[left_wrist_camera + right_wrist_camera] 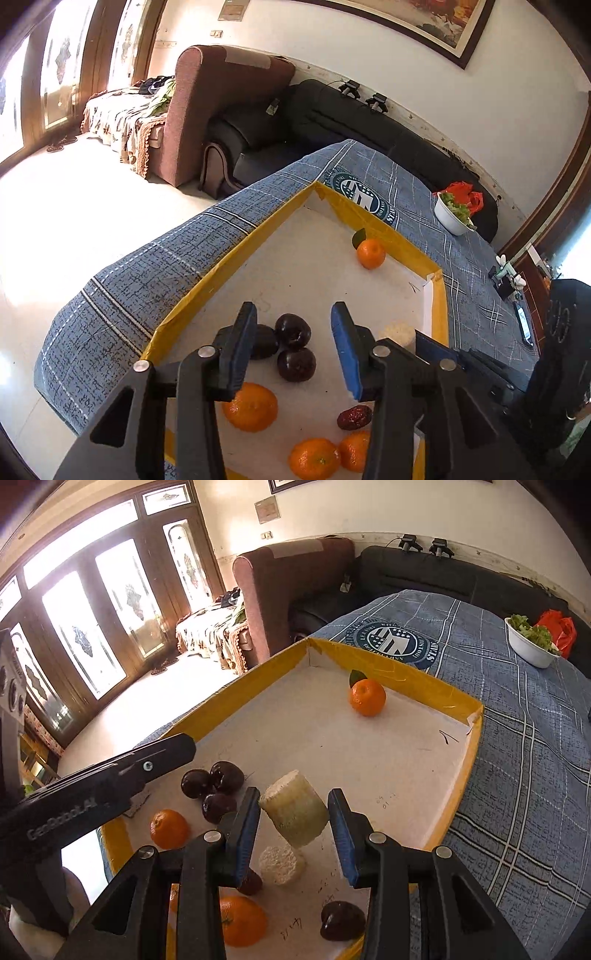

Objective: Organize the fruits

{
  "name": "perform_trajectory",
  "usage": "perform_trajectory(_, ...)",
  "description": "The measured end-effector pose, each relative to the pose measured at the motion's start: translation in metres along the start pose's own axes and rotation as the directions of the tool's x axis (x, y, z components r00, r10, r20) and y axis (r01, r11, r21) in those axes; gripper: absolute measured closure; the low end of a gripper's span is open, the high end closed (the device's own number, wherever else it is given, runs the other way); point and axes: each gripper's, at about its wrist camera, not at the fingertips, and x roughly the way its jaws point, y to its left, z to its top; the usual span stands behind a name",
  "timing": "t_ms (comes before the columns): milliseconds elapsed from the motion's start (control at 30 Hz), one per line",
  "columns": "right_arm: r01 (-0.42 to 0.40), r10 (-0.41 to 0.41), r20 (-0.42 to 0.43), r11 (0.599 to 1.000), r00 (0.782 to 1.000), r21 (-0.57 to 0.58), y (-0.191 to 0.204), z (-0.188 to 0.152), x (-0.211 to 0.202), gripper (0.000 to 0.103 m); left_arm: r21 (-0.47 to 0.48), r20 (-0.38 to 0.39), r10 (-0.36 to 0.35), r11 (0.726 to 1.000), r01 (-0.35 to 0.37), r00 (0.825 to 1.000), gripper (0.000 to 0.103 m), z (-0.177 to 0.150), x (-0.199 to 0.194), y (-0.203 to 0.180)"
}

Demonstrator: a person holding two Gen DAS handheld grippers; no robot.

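Observation:
A white tray with a yellow taped rim [236,254] [424,686] holds the fruit. My left gripper [293,317] hangs open over three dark plums [293,330], its pads clear of them. Oranges [250,406] and a red date [354,417] lie nearer the camera, and a leafed orange [370,253] [367,696] sits at the far rim. My right gripper [293,806] is shut on a pale cylinder chunk [295,812], tilted above the tray floor. A second pale chunk [281,864] stands below it. The plums [218,794] lie left of it, under the left gripper's black finger [166,757].
The tray rests on a blue checked cloth [517,757]. A white bowl of greens [532,646] and a red bag [557,627] sit at the far right, and a phone [524,325] lies near the right edge. More oranges [242,919] and a dark fruit [341,921] lie in the tray's near end.

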Motion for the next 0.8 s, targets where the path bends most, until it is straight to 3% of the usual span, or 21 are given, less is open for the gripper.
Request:
perform_trajectory(267, -0.009, 0.009, 0.0, 1.0, 1.0, 0.013, 0.003, 0.0, 0.003, 0.058, -0.045, 0.038, 0.015, 0.999, -0.014, 0.999, 0.039, -0.003, -0.02, 0.011)
perform_trajectory(367, -0.011, 0.01, 0.034, 0.999, 0.999, 0.035, -0.001, 0.0, -0.01, 0.05, -0.032, 0.046, 0.018, 0.999, -0.016, 0.999, 0.038, -0.006, -0.025, 0.004)
perform_trajectory(567, -0.004, -0.002, 0.083, 0.998, 0.997, 0.067, -0.009, -0.004, -0.039, 0.049, 0.008, 0.092, 0.037, 0.999, -0.038, 0.995, 0.033, -0.014, -0.045, -0.014)
perform_trajectory(700, -0.008, -0.004, 0.114, 0.994, 0.993, 0.113, -0.021, -0.02, -0.064, 0.048, 0.08, 0.153, 0.091, 0.991, -0.104, 0.984, 0.027, -0.024, -0.061, -0.038)
perform_trajectory(800, 0.008, -0.029, 0.142, 0.99, 0.989, 0.143, -0.029, -0.041, -0.085, 0.046, 0.154, 0.22, 0.153, 0.97, -0.189, 0.963, 0.018, -0.039, -0.072, -0.065)
